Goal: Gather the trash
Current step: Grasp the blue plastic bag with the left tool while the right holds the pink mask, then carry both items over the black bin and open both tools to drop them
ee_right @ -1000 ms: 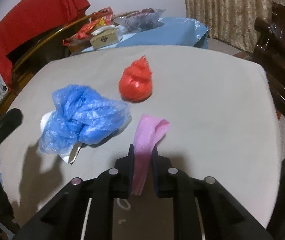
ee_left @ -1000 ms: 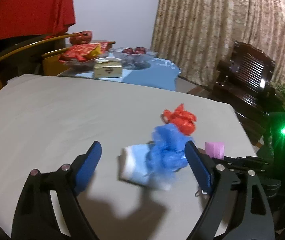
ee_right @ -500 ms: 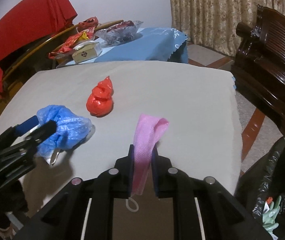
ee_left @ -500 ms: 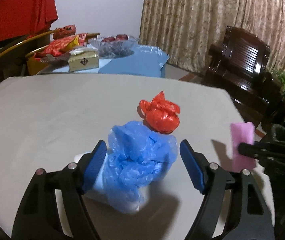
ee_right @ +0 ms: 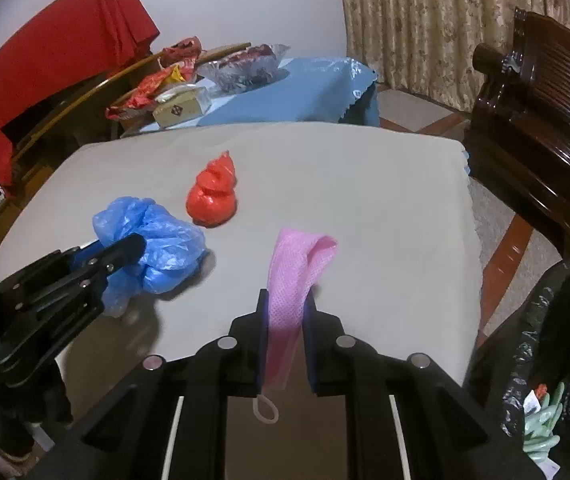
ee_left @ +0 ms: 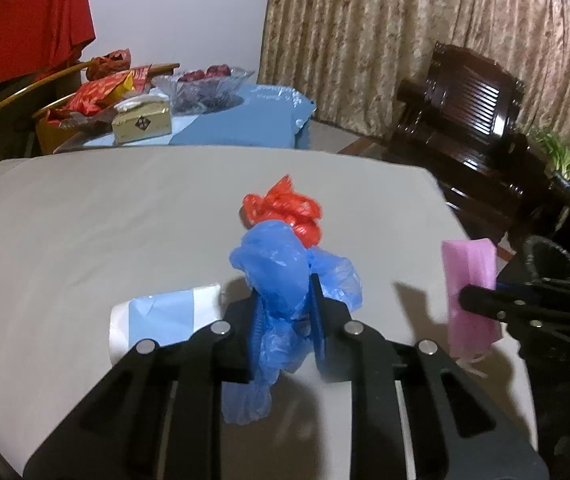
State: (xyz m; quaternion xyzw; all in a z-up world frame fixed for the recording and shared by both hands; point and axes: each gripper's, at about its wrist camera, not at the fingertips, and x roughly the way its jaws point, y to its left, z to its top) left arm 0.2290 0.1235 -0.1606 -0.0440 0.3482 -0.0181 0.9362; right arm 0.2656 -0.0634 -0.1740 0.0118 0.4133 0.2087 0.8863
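Crumpled blue plastic bag (ee_left: pixel 285 276) sits between the closing jaws of the left gripper (ee_left: pixel 285 312), pads pressing it, just above the grey tablecloth (ee_left: pixel 85 240). Red bag (ee_right: pixel 213 198) lies on the cloth just behind. Right gripper (ee_right: pixel 285 320) is clenched on a pink face mask (ee_right: pixel 291 276), ear loop dangling. Black-lined trash bin (ee_right: pixel 541 320) stands right of the table.

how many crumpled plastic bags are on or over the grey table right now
2. The blue bag is between the closing jaws of the left gripper; the red bag lies on the table just beyond it. More may be hidden under the grippers.
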